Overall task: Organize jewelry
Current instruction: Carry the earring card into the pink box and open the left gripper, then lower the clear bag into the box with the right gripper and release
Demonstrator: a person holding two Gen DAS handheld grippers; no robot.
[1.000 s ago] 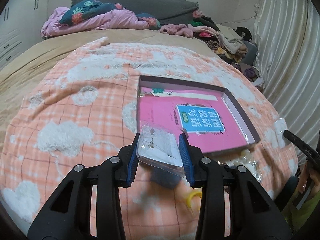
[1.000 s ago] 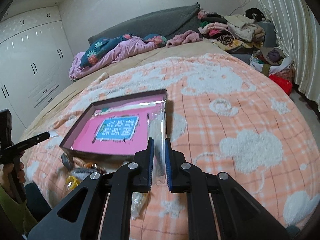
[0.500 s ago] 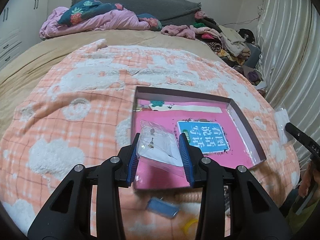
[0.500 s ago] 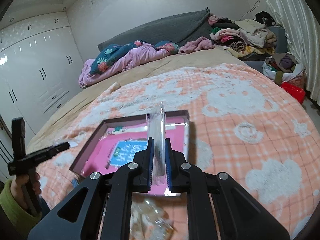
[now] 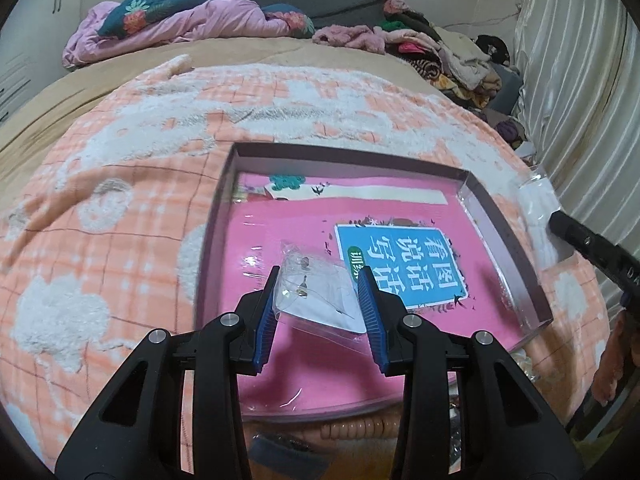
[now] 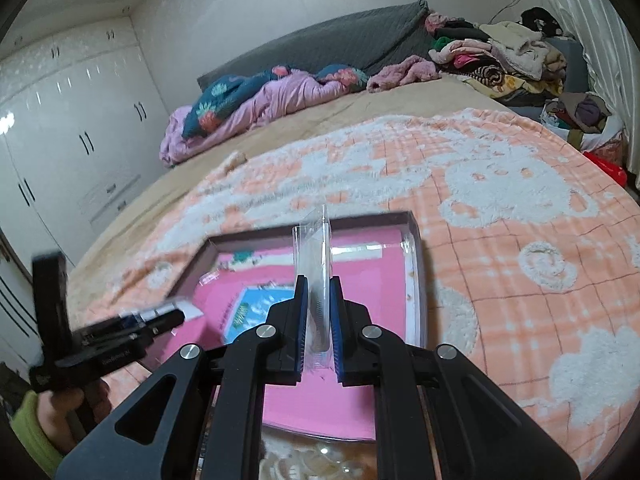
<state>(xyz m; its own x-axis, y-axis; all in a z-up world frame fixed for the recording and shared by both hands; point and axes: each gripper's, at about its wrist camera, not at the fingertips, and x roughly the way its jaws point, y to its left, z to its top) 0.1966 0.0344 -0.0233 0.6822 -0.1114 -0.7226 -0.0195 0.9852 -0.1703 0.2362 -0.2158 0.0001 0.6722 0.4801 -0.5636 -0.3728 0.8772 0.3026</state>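
Observation:
A shallow box [image 5: 504,236] with a pink printed bottom lies on the peach blanket. My left gripper [image 5: 318,280] is shut on a clear jewelry bag [image 5: 316,292] that holds small earrings, and the bag hangs over the box's near half. My right gripper [image 6: 319,290] is shut on a second clear bag [image 6: 314,248], held edge-on and upright above the same box [image 6: 414,248]. In the right wrist view the left gripper [image 6: 176,314] with its bag comes in from the left. In the left wrist view the right gripper's finger [image 5: 592,240] and bag [image 5: 538,196] show at the right.
Beaded jewelry [image 5: 356,428] and a dark blue item [image 5: 280,450] lie on the blanket in front of the box. A clothes pile [image 6: 504,56] and a curtain [image 5: 580,80] line the right side; white wardrobes [image 6: 60,128] stand left. A hand in a green sleeve [image 6: 32,428] holds the left gripper.
Both grippers have moved forward over the bed with their bags. The bags that hung at the box's near edge are now above its pink floor, and the loose jewelry has slipped under the fingers.

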